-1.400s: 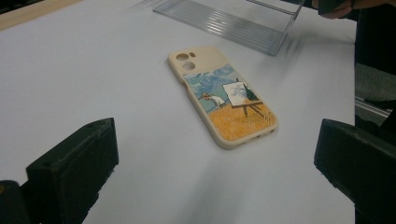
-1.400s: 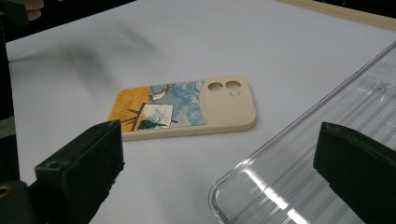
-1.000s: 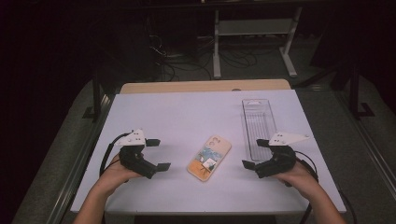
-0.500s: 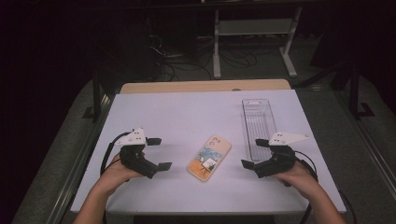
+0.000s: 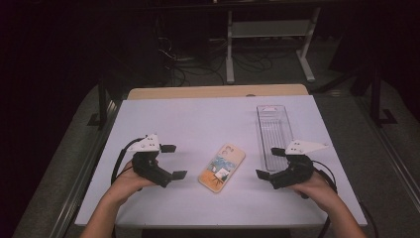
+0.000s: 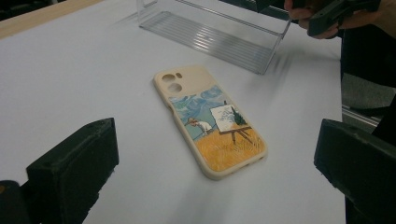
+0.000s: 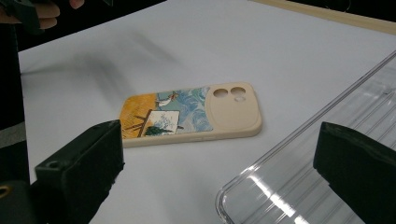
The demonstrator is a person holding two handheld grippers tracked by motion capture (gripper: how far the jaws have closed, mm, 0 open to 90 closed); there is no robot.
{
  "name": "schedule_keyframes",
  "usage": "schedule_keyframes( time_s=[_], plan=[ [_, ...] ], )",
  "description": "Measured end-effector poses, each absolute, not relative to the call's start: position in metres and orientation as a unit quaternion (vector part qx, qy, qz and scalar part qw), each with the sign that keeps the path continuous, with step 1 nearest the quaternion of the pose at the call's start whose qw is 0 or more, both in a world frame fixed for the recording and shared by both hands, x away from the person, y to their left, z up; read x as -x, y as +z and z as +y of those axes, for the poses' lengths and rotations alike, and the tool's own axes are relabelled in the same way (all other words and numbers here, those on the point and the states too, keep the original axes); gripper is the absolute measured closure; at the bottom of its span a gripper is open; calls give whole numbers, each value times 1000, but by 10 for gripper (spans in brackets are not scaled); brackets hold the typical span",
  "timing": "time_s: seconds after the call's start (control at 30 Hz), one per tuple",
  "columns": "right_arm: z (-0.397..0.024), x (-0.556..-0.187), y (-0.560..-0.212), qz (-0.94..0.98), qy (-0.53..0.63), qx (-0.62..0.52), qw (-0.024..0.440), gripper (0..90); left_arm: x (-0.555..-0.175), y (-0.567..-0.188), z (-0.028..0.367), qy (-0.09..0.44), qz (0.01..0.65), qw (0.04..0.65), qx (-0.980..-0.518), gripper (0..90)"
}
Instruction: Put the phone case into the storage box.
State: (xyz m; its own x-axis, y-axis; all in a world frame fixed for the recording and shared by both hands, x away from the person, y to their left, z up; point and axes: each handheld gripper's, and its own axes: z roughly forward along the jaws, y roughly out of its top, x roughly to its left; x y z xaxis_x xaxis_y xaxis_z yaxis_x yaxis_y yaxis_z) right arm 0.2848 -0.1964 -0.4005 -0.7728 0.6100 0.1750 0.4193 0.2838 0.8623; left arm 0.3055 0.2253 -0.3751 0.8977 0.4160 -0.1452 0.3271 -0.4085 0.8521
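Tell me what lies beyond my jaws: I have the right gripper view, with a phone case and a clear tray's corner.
Observer: From the high view, the clear tray is long and narrow, running away from the person, with nothing in it.
Operator: Give me the left gripper's state.
Observer: The left gripper is open, its jaws wide apart, pointing at the phone case from the other side.
Operator: Say whether either gripper touches the case.
Observer: Neither does; the right gripper is open too, and bare table separates both from the case.
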Motion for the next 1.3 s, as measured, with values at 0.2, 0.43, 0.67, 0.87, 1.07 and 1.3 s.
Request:
schedule_keyframes(
  time_s=[0.2, 0.43, 0.67, 0.87, 1.07, 1.3],
  plan=[
    [-197, -285, -401, 795, 504, -323, 94, 13, -308, -377, 218, 43, 218, 496, -840, 0],
    [-197, -285, -401, 795, 504, -323, 95, 13, -309, -379, 210, 38, 217, 495, -840, 0],
    [-196, -285, -401, 795, 504, -323, 96, 13, -312, -381, 200, 31, 209, 490, -846, 0],
    [-196, -285, -401, 796, 503, -323, 97, 13, -312, -380, 190, 29, 203, 489, -848, 0],
    [-196, -285, -401, 796, 502, -323, 98, 13, -312, -378, 182, 25, 197, 489, -849, 0],
    [-196, -286, -401, 796, 504, -323, 96, 13, -317, -376, 173, 22, 188, 494, -849, 0]
  ],
)
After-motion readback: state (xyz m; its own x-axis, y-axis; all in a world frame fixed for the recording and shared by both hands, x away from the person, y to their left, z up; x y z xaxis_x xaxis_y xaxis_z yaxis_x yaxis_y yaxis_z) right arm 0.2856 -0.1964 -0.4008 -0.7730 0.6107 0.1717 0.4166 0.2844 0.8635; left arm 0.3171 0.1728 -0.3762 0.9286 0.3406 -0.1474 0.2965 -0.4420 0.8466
